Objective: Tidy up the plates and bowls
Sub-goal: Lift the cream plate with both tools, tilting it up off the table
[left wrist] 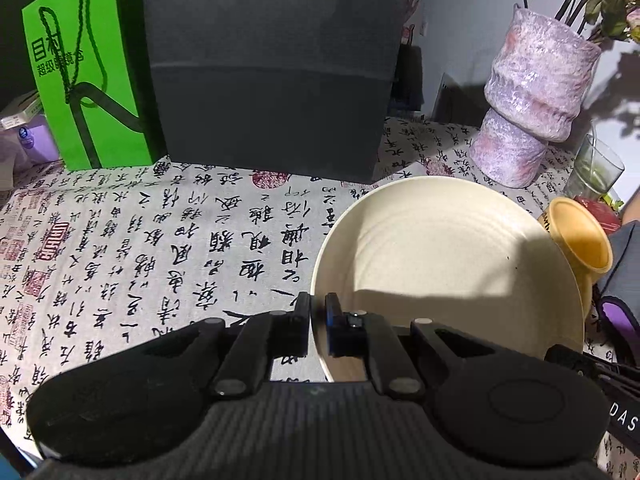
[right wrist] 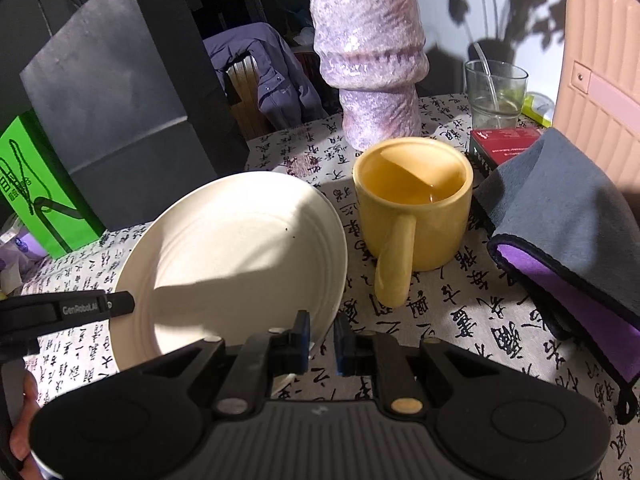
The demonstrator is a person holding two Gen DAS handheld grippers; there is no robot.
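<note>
Cream plate sits tilted between my two tongs, off the calligraphy cloth on its far side, yellow mug just beside its right edge. Left gripper pinches the plate's left rim, jaws nearly shut on it. Right gripper clamps the near-right rim, narrow gap too. Both hands equally near; I judge the next move must stay level w/ both.

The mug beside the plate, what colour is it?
Yellow mug, clearest in the right wrist view.
</note>
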